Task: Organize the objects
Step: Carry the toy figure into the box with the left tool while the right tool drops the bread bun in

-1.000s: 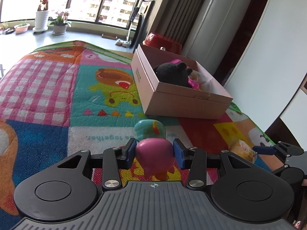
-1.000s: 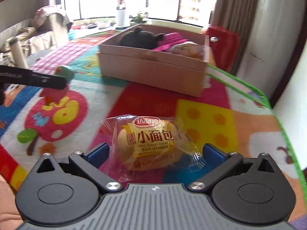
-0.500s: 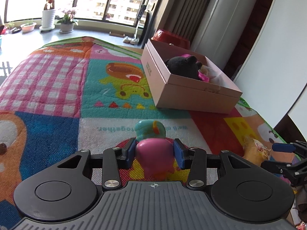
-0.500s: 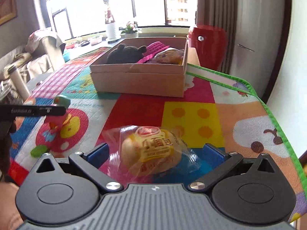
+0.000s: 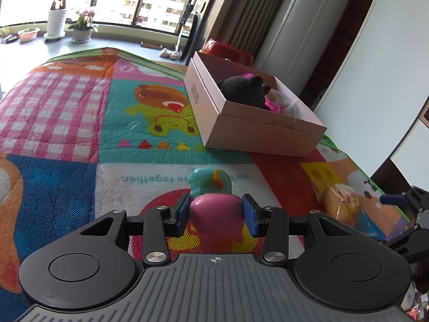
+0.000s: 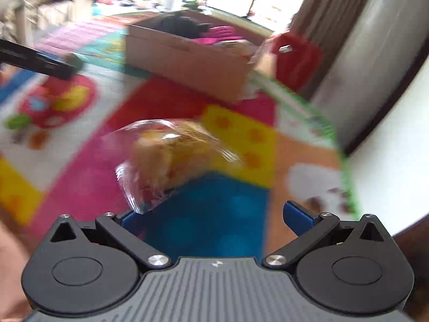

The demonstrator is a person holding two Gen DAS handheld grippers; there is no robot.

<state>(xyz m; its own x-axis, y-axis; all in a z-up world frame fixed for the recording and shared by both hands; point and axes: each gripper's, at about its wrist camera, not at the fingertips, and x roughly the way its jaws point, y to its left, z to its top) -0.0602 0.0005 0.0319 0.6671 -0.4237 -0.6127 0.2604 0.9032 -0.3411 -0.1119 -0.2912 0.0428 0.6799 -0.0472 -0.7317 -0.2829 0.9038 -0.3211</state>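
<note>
Left wrist: left gripper [image 5: 216,212] level, clamps pink toy [image 5: 215,214] | right gripper [image 6: 214,214] spread wide, bread pack [image 6: 171,161] loose

The play mat [image 5: 67,112] is a patchwork: pink-and-white gingham on the far left, teal, blue, red and a yellow block with orange dots. The toy [image 5: 214,209] is magenta with a teal head. The box [image 5: 262,136] is pale pink; the plush [image 5: 241,88] inside is black.
</note>
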